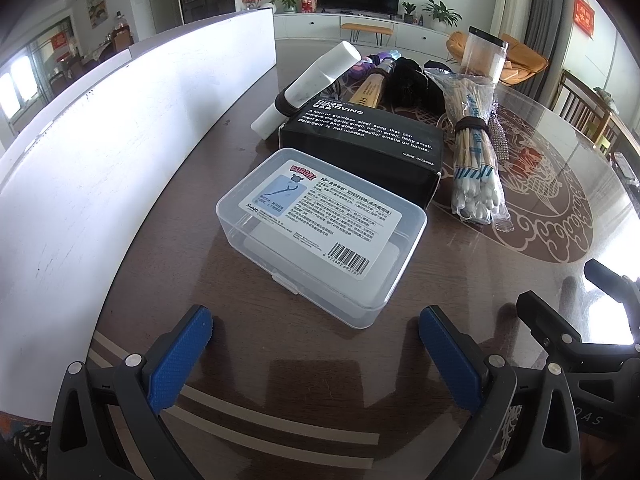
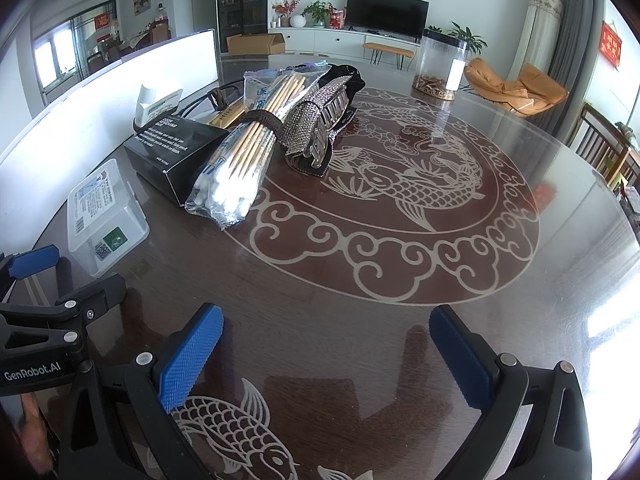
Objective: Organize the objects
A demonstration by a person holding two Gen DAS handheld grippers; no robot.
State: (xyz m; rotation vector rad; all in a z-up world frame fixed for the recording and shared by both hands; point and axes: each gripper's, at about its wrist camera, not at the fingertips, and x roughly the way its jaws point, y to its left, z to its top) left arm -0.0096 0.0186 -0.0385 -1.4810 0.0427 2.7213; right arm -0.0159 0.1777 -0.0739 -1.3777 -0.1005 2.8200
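Observation:
A clear plastic box [image 1: 320,236] with a printed label lies just ahead of my open left gripper [image 1: 316,324], whose blue fingers hold nothing. Behind it sits a black carton [image 1: 368,148], then a white tube [image 1: 312,84] and a bagged bundle of cotton swabs [image 1: 478,160] tied with a band. In the right wrist view the clear plastic box [image 2: 104,216], black carton [image 2: 172,152], cotton swabs [image 2: 244,148] and a rhinestone hair claw [image 2: 320,128] lie to the left and ahead. My right gripper [image 2: 326,328] stands open over bare table.
A long white board [image 1: 100,160] stands along the left of the round glass-topped table [image 2: 400,240] with carp patterns. A clear canister [image 2: 440,64] stands at the far side. Chairs sit at the right edge. The other gripper's black frame [image 1: 580,328] shows at right.

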